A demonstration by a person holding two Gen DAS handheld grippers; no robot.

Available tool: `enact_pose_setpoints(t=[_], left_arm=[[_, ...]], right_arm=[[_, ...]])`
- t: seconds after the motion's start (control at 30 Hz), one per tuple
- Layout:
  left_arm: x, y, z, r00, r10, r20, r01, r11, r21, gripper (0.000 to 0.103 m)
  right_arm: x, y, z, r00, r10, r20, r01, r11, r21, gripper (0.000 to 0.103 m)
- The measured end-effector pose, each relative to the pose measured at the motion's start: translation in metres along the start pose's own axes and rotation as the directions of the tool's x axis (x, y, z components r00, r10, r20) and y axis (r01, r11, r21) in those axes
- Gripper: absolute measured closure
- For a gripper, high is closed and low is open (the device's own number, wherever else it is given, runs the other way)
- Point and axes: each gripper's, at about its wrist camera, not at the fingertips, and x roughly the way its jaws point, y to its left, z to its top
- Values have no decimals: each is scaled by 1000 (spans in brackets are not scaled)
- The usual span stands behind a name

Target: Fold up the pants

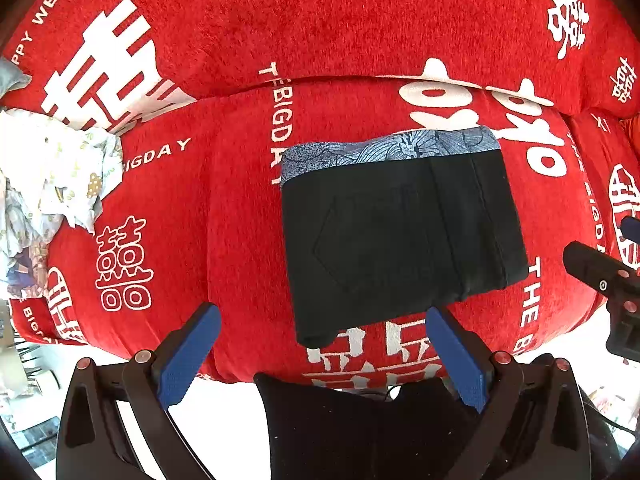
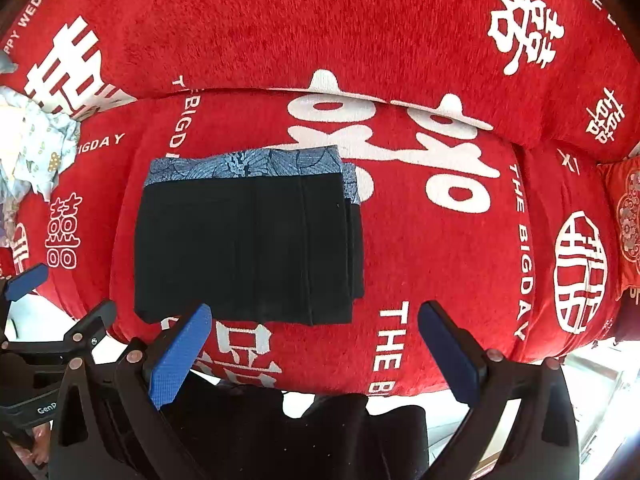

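Left wrist view
Left gripper [image 1: 322,354]: black frame with blue textured pads, jaws spread wide, nothing between them; held just off the front edge of the seat.
Folded black pants [image 1: 396,236]: compact rectangle lying flat on the seat, back pocket stitching facing up, near edge just beyond the fingertips.
Blue leaf-patterned folded cloth [image 1: 384,148]: under the pants, showing as a strip along their far edge.
Red plush sofa cover with white lettering [image 1: 224,208]: covers seat and backrest; reads "THE BIGDAY".
Crumpled white printed cloth [image 1: 52,176]: heaped at the left end of the seat, well apart from the pants.
Right gripper [image 1: 600,272]: part of its black frame shows at the right edge.

Right wrist view
Right gripper [image 2: 316,354]: blue pads wide apart, empty, near the seat's front edge.
Pants [image 2: 244,248]: left of centre, layered folds visible on the right side.
Patterned cloth [image 2: 248,166]: beneath, projecting at the far edge and right corner.
Left gripper [image 2: 28,280]: one blue pad and black frame at the left edge.
Red embroidered cushion [image 2: 626,216]: far right.
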Motion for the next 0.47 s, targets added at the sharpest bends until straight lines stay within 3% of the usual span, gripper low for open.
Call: enact_pose_setpoints(t=[0.47], left_arm=[[-3, -7, -5, 1000, -1, 20, 1, 1000, 3, 0]], right_arm=[[3, 2, -2, 1000, 0, -5, 0, 1000, -3, 0]])
